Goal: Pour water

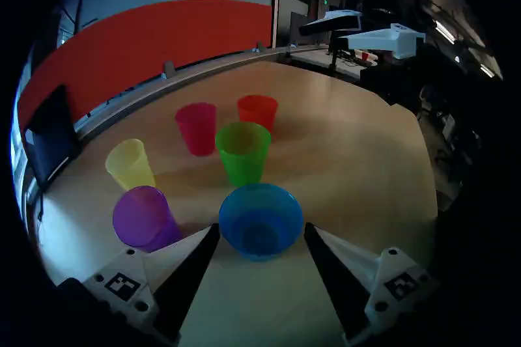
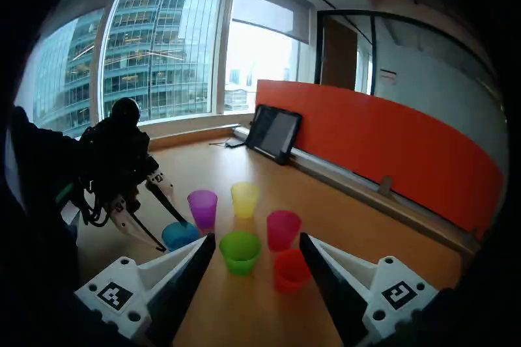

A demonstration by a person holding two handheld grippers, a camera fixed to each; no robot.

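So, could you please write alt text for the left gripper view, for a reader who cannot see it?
The left gripper, tongs open, flanks a blue cup on a wooden table. A purple cup stands to its left; behind are a yellow cup, a green cup, a pink cup and a red cup.

A long orange partition (image 2: pixel 391 145) runs along the far edge of the pale wooden tabletop (image 2: pixel 391 230). At its window-side end a dark flat screen (image 2: pixel 275 132) stands tilted back. Beyond that end, tall windows (image 2: pixel 163 54) fill the wall, with glass high-rises (image 2: pixel 71 73) outside and grey daylight coming in. A roller blind (image 2: pixel 270 18) hangs partway down the pane nearest the partition. Behind the partition rises a dark-framed glass wall (image 2: pixel 345 54). Past its other end the office is dim, lit by ceiling strip lights (image 1: pixel 446 31).
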